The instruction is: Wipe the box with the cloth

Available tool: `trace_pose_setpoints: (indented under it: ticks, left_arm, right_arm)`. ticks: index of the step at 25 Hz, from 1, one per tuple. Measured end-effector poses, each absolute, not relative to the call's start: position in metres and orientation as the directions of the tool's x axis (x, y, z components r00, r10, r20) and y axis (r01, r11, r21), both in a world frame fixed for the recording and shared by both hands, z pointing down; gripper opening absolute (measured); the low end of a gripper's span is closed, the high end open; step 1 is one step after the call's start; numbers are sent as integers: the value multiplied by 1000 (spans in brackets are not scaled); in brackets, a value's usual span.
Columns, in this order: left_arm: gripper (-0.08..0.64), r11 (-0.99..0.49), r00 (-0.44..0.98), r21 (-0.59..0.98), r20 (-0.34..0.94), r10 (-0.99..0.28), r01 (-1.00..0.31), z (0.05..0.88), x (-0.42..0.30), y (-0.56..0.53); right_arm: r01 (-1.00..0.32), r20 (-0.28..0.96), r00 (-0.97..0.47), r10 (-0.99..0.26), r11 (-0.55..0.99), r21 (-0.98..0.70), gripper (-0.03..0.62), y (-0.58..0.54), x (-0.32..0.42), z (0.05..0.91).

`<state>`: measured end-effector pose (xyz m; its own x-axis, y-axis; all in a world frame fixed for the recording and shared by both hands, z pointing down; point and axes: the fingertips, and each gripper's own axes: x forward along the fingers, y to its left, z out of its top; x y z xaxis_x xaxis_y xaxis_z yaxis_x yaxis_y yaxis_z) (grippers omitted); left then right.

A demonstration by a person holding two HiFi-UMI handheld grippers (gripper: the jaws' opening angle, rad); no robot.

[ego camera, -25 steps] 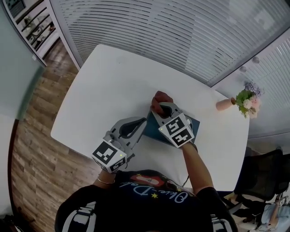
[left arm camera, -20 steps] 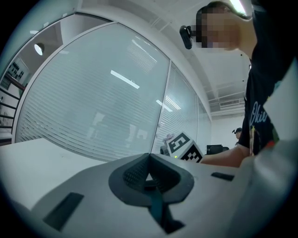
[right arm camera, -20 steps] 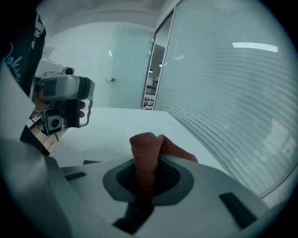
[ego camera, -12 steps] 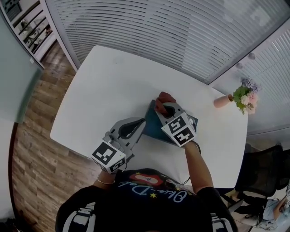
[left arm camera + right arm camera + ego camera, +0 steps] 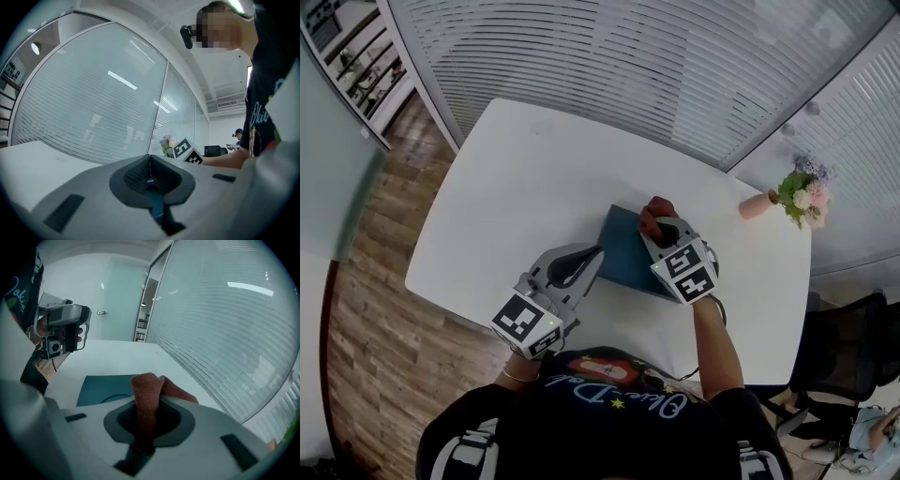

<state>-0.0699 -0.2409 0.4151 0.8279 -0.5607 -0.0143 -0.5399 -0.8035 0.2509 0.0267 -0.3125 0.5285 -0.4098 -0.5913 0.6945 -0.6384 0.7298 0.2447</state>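
**A:** Head view, near side first: my left gripper (image 5: 594, 255) is clenched on the box (image 5: 623, 258) at its left edge. I reckon that's to pin it so it can't slide on the table (image 5: 516, 178).
**B:** And the right one?
**A:** My right gripper (image 5: 662, 225) is clamped on the cloth (image 5: 655, 208), which is pressed onto the box top near the far corner. The box lies flat. Wiping looks under way.
**B:** Hazards?
**A:** Flower vase (image 5: 766, 214) further right, well apart.

The cloth (image 5: 146, 394) is coarse-woven fabric (weave plainly visible), the box (image 5: 623, 251) smooth and matt, the table (image 5: 516, 178) smooth.
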Motion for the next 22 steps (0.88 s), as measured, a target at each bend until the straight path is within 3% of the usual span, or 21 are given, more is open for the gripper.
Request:
trace_pose_setpoints:
  ticks: [22]
  left_arm:
    - [5,-814,835,238,-18,-549,-530,411,-57,-227]
  right_arm:
    - [-774,705,-257,-661,577,260,41,-293,120,532]
